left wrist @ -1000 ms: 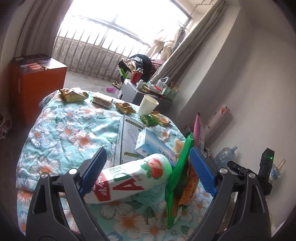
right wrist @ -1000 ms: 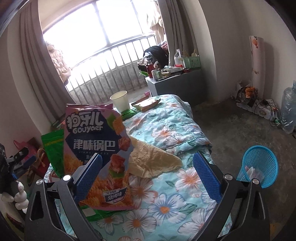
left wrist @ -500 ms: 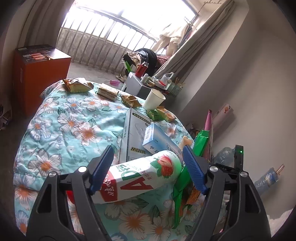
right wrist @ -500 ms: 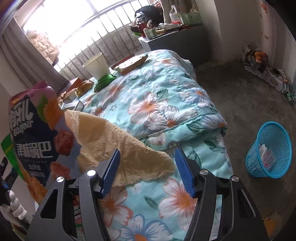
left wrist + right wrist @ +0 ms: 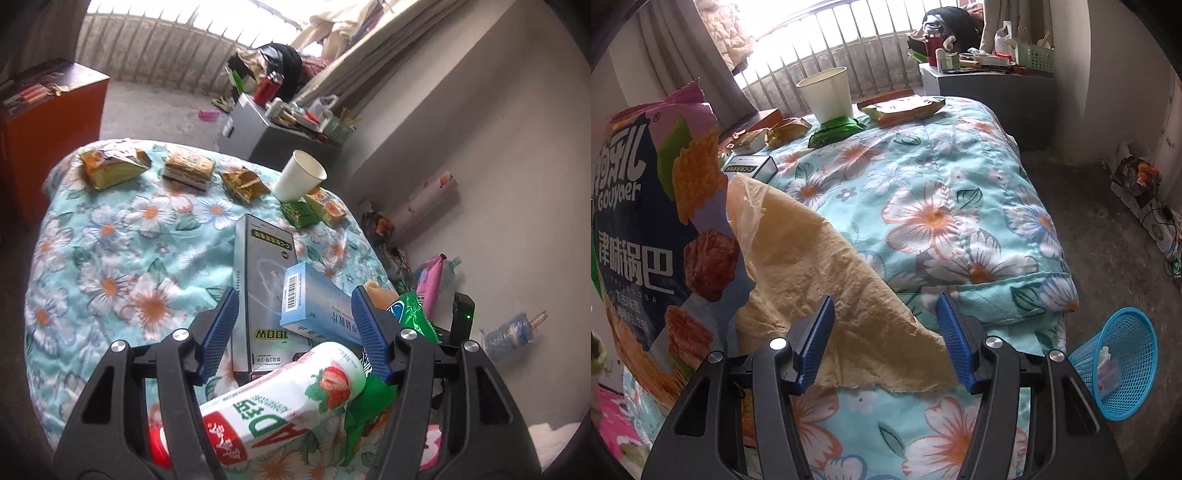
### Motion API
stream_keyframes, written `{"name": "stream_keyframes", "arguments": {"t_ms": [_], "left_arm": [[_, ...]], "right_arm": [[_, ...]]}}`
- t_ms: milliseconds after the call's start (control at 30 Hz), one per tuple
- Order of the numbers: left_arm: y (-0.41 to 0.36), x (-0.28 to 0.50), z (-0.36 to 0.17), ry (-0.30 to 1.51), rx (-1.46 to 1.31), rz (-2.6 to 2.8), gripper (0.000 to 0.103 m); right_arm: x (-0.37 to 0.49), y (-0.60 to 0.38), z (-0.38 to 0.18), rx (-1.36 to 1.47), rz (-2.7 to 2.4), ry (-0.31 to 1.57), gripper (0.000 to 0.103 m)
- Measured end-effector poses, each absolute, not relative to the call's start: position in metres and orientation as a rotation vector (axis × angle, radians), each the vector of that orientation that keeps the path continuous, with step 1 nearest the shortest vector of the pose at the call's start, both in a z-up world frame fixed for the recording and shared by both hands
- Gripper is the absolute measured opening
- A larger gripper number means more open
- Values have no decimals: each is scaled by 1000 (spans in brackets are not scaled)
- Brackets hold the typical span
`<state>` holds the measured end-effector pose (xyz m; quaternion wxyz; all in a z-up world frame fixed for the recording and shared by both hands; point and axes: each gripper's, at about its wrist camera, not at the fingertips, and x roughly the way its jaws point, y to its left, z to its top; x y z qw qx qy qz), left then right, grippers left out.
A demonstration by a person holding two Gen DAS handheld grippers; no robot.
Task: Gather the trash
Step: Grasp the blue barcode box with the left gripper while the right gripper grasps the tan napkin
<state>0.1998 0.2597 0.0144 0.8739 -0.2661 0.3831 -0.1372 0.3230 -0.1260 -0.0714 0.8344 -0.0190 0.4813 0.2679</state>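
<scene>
Left wrist: white strawberry bottle [image 5: 280,402] with red cap, lying tilted on the quilt [image 5: 110,236], just under the left gripper [image 5: 295,332]. Jaws wide apart, holding nothing.

Right wrist: crumpled tan wrapper [image 5: 842,295] draped on the quilt beside a snack bag [image 5: 646,229], between the parted fingers of the right gripper [image 5: 886,339]. Not clamped. Blue basket [image 5: 1115,365] on the floor, off right.

L gripper [image 5: 293,332] jaws apart, blocked ahead by blue box [image 5: 317,306] on grey box [image 5: 264,280], yogurt bottle [image 5: 280,406] below | bare quilt [image 5: 110,258] free to its left | R gripper [image 5: 886,339] over tan paper [image 5: 831,295], snack bag [image 5: 653,240] walls left | open quilt ahead, floor to blue basket [image 5: 1123,365] clear
</scene>
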Motion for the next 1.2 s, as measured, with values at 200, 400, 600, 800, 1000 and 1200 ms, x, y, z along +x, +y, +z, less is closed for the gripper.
{"name": "stream_keyframes", "arguments": {"t_ms": [200, 400, 600, 800, 1000, 1200], "left_arm": [[254, 268, -19, 1036, -663, -477, 59], [236, 295, -49, 1197, -647, -508, 59], [237, 301, -68, 1280, -732, -527, 59], [234, 302, -72, 1327, -800, -524, 59], [223, 311, -73, 1357, -819, -538, 59], [222, 318, -76, 1339, -850, -533, 59]], "right_arm": [[330, -125, -78, -24, 573, 1068, 57], [335, -128, -78, 21, 578, 1097, 57], [334, -124, -77, -5, 573, 1097, 57], [330, -124, -77, 2, 576, 1090, 57], [332, -126, -79, 22, 577, 1087, 57], [329, -126, -78, 26, 580, 1083, 57]]}}
